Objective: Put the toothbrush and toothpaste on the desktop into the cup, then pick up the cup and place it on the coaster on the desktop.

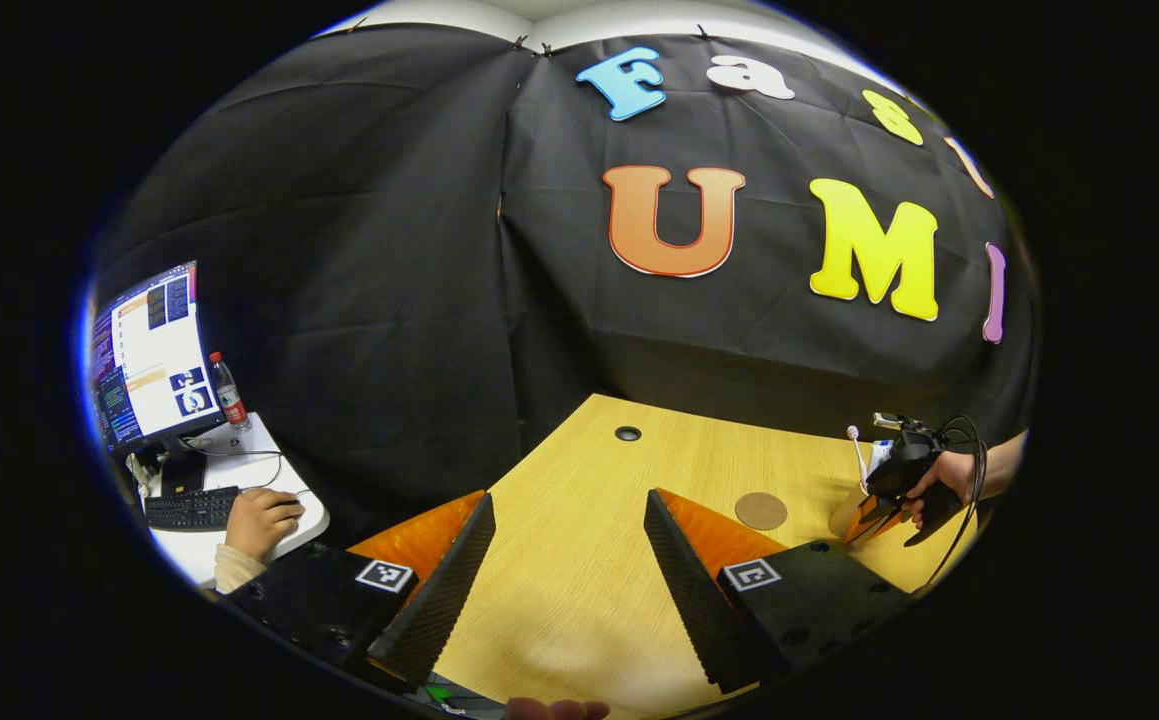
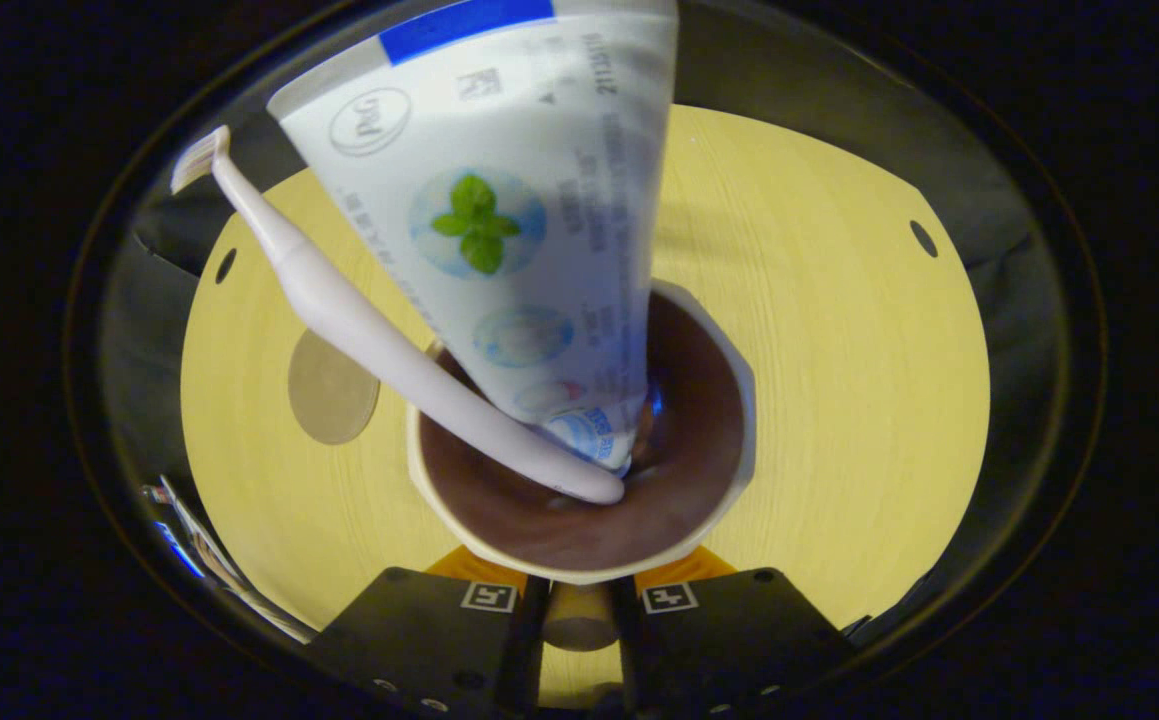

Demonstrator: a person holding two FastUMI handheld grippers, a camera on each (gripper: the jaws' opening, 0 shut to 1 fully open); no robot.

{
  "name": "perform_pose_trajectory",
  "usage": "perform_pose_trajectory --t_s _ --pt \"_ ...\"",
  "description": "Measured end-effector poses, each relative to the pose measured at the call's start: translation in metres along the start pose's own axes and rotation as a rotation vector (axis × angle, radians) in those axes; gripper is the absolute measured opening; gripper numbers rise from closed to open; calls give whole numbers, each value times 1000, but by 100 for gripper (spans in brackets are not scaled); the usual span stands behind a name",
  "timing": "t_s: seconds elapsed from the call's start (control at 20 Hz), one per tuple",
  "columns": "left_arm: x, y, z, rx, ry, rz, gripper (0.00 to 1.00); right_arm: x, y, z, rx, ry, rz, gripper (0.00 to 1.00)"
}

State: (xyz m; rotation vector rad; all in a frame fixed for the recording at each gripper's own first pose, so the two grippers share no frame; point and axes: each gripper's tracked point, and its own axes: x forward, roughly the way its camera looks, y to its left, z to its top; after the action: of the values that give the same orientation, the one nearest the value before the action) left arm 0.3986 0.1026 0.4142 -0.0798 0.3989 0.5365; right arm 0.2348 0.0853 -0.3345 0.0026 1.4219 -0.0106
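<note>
Wooden desktop (image 1: 579,560): coaster (image 2: 332,388) beside cup (image 2: 699,500) holding toothbrush (image 2: 339,310), toothpaste (image 2: 529,220).

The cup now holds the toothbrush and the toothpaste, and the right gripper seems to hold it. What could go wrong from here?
1. The white toothpaste tube and the white toothbrush lean far over the rim of the brown-lined cup; a tilt could tip them out.
2. The right gripper appears to pinch a narrow part at the cup's near side, so the cup may swing or slip.
3. The round brown coaster lies apart from the cup on the wooden desktop; the cup could land off-centre.
</note>
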Motion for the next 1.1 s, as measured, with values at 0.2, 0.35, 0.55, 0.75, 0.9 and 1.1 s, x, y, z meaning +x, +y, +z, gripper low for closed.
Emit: perform_pose_trajectory --t_s 0.2,0.35,0.55,0.75,0.9,1.1 --pt "2 -3 -2 22 5 -13 96 1 -6 6 -20 -54 -25 28" --pt "4 -7 -5 29 10 -25 96 1 -10 7 -8 -87 -25 27" --pt "2 -9 -6 29 9 -28 96 0 -11 7 -7 -102 -30 27" --pt "-2 -10 -5 21 5 -28 96 -4 -8 8 -20 -116 -20 27" --pt "-5 -6 -4 15 -5 -23 96 -6 -8 10 -45 -131 -3 27" --pt "-11 4 -2 14 -17 -8 97 -7 -7 9 -85 -138 23 27"
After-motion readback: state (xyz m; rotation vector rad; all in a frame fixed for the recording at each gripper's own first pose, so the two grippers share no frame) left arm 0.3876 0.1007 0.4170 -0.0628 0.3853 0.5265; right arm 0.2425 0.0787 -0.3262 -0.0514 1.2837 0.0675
